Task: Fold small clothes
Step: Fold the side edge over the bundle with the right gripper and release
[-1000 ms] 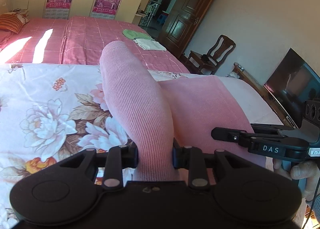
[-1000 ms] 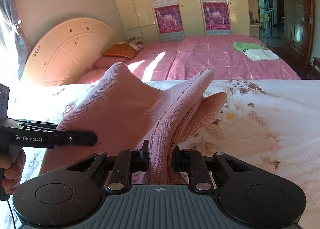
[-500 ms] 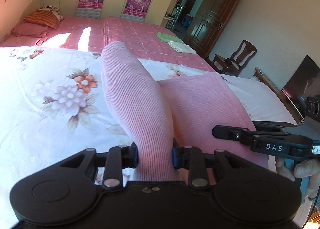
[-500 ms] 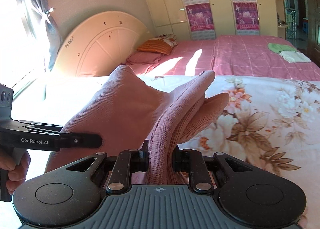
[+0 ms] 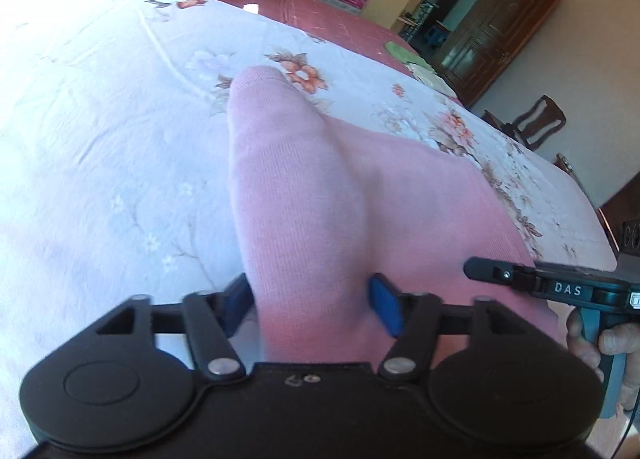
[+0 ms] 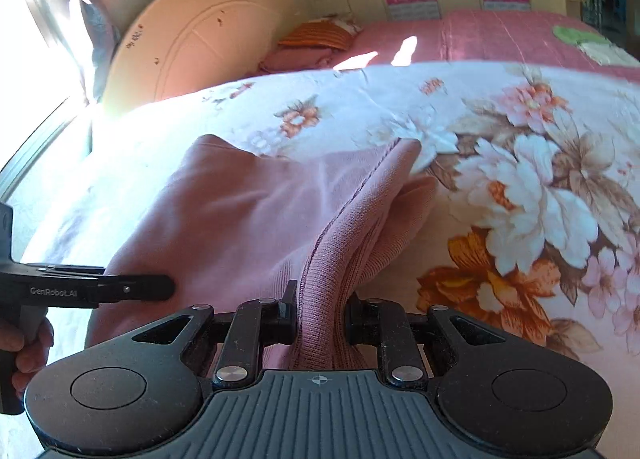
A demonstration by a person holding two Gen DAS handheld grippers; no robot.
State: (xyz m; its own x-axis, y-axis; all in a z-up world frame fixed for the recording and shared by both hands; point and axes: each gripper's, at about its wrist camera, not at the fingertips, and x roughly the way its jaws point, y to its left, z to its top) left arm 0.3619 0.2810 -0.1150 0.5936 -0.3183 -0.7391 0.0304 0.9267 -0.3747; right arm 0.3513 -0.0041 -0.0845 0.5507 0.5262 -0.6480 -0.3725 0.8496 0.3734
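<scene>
A pink knit garment [image 5: 296, 187] lies draped over the floral bedspread [image 5: 100, 139], its near edge raised between both grippers. In the left wrist view a rolled fold of it runs between the jaws of my left gripper [image 5: 312, 301]. Those jaws are opening, and the blue pads [image 5: 384, 309] stand apart beside the cloth. My right gripper [image 6: 322, 311] is shut on a bunched, ribbed edge of the garment [image 6: 248, 219]. Each gripper shows in the other's view, the right gripper [image 5: 474, 269] to the right and the left gripper [image 6: 168, 287] to the left.
Behind the floral bedspread [image 6: 520, 179] stands a second bed with a pink checked cover [image 6: 500, 35] and green and white folded clothes [image 6: 576, 35]. A rounded headboard [image 6: 192, 47] and a bright window are at the left. A wooden chair [image 5: 536, 127] and a dark door [image 5: 492, 39] are at the right.
Both grippers have come down and forward over the floral bed with the garment, which now rests lower on it. The left jaws have spread wide; the right grip is unchanged.
</scene>
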